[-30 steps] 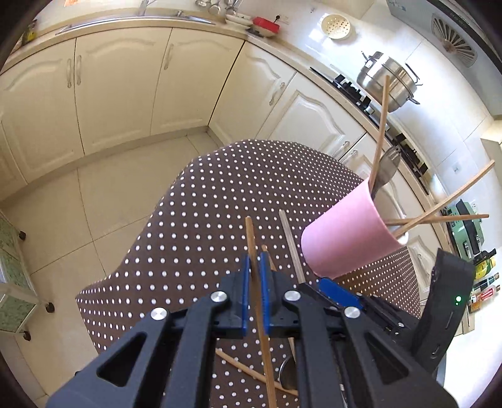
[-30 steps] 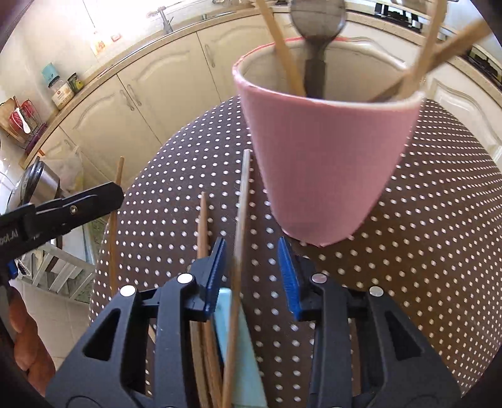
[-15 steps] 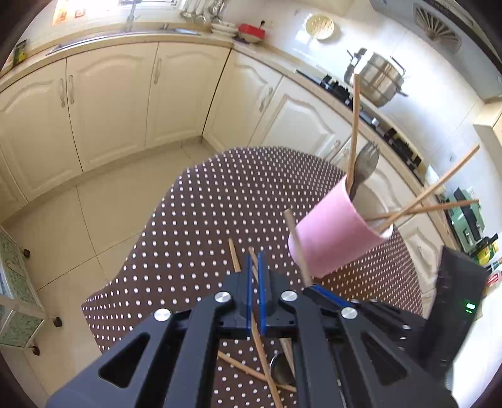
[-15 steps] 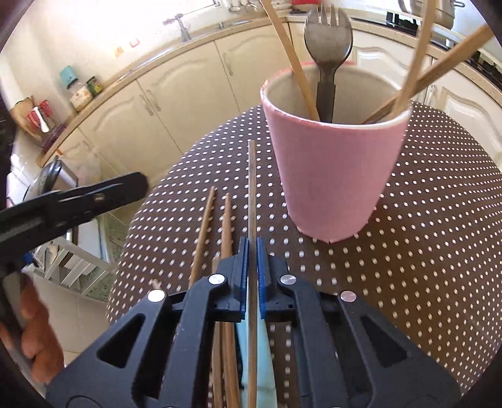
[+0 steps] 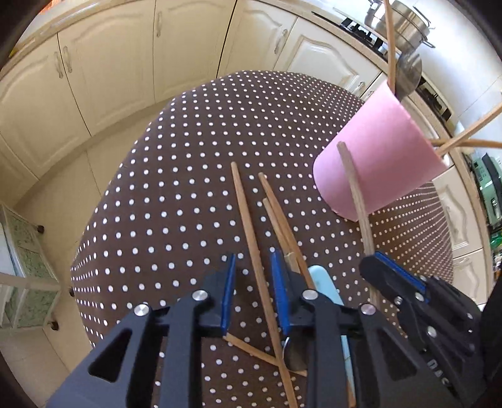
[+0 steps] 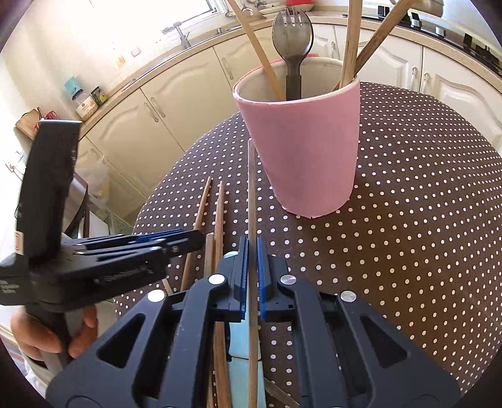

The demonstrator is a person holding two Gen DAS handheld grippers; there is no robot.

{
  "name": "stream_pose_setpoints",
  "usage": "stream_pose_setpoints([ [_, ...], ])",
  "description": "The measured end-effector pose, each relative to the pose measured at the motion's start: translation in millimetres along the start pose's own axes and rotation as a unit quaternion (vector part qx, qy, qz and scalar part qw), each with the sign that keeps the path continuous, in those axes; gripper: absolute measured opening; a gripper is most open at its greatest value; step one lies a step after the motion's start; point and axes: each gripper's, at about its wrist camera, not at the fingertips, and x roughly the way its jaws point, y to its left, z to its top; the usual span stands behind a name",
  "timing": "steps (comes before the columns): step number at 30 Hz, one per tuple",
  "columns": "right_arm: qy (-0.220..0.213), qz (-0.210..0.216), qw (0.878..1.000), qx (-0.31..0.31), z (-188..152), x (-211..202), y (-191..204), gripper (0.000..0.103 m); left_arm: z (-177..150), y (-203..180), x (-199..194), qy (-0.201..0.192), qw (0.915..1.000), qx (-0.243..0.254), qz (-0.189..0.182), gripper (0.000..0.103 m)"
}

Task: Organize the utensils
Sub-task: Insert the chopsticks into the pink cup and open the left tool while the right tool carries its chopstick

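A pink cup (image 5: 379, 163) (image 6: 301, 150) stands on the dotted tablecloth, holding several chopsticks and a grey spork (image 6: 291, 34). My right gripper (image 6: 251, 266) (image 5: 373, 260) is shut on a wooden chopstick (image 6: 251, 188) (image 5: 354, 194), lifted and pointing toward the cup's left side. My left gripper (image 5: 253, 288) (image 6: 188, 240) is open, its jaws astride a chopstick (image 5: 248, 226) lying on the cloth. Two more chopsticks (image 5: 279, 216) (image 6: 216, 219) lie beside it. A light blue utensil handle (image 5: 323, 285) (image 6: 241, 351) lies under the grippers.
The brown dotted table (image 5: 175, 188) (image 6: 423, 219) drops off at its rounded edge to a tiled floor (image 5: 56, 188). Cream cabinets (image 5: 109, 62), a stove with a steel pot (image 5: 404, 15) and a sink counter (image 6: 188, 47) surround it. A crossing chopstick (image 5: 251, 348) lies near me.
My left gripper has opened and dropped low over the lying chopsticks. My right gripper stays shut on its chopstick and has pulled back from the cup, raising the stick.
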Motion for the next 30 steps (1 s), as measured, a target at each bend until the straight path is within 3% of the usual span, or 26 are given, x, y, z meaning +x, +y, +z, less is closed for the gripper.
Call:
stream_pose_setpoints([
  [2,-0.001,0.002,1.0,-0.002,-1.1,-1.6,0.2,0.006,-0.1,-1.7,0.0,-0.003,1.0,0.003,0.006,0.019],
  [3,0.0,0.005,1.0,-0.003,-2.2,-2.6,-0.2,0.006,0.0,-2.3,0.5,-0.004,0.9999,0.005,0.008,0.008],
  [9,-0.011,0.017,1.0,-0.008,-5.9,-9.6,3.2,0.006,-4.3,-6.3,-9.5,-0.037,0.9991,-0.003,-0.02,0.005],
  [14,-0.032,0.04,0.998,-0.021,-10.8,-26.2,7.3,0.006,-13.5,-13.3,-47.7,-0.109,0.9931,0.013,-0.042,0.005],
  [23,-0.121,0.044,0.99,-0.058,-12.5,-80.7,18.9,0.006,-23.2,-33.3,-115.2,-0.249,0.9638,0.045,-0.085,0.005],
  [30,-0.195,0.032,0.979,-0.058,13.5,-121.7,18.6,0.006,-7.4,-61.6,-124.5,-0.315,0.9393,0.074,-0.113,0.006],
])
